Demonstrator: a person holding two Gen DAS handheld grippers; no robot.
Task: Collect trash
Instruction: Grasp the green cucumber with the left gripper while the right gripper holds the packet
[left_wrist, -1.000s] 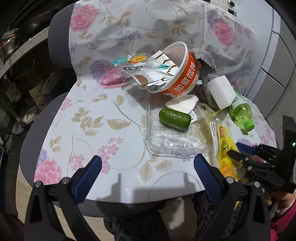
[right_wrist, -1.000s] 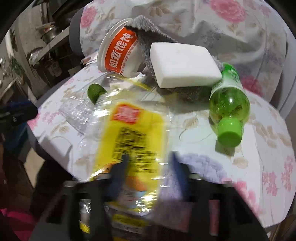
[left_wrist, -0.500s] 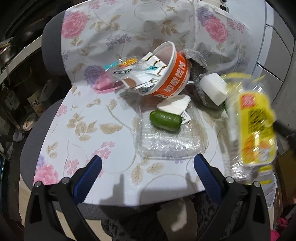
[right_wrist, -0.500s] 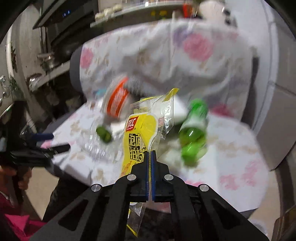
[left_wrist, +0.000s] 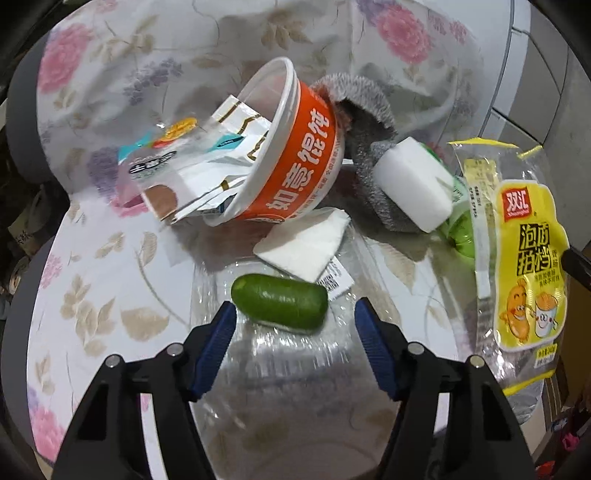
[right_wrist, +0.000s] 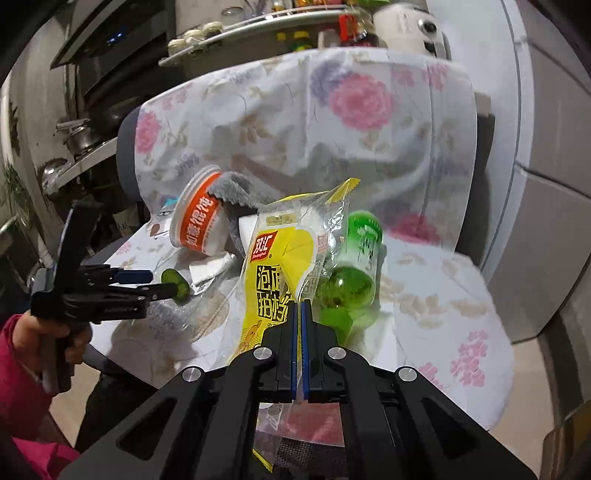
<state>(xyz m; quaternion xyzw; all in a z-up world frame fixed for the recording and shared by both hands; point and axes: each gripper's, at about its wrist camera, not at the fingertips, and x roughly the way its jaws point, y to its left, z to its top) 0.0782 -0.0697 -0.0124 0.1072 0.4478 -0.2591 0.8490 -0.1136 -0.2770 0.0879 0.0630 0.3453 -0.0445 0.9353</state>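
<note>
Trash strewn on flower-cloth chair (left_wrist: 92, 258); yellow wrapper (right_wrist: 275, 273) lifted clear for collecting.
Right gripper (right_wrist: 298, 306) clamps the wrapper's edge. Left gripper (left_wrist: 293, 319), jaws just narrowing, nothing pinched, straddles the clear tray (left_wrist: 288, 373) holding the green cucumber piece (left_wrist: 279, 302), likely next.

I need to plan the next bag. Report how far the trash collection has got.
Done: nothing visibly binned. In hand: right claw shut on the yellow wrapper, lifted; left claw, jaws just closing, around the cucumber piece, not yet gripping. Left: noodle cup, clear tray, green bottle.
</note>
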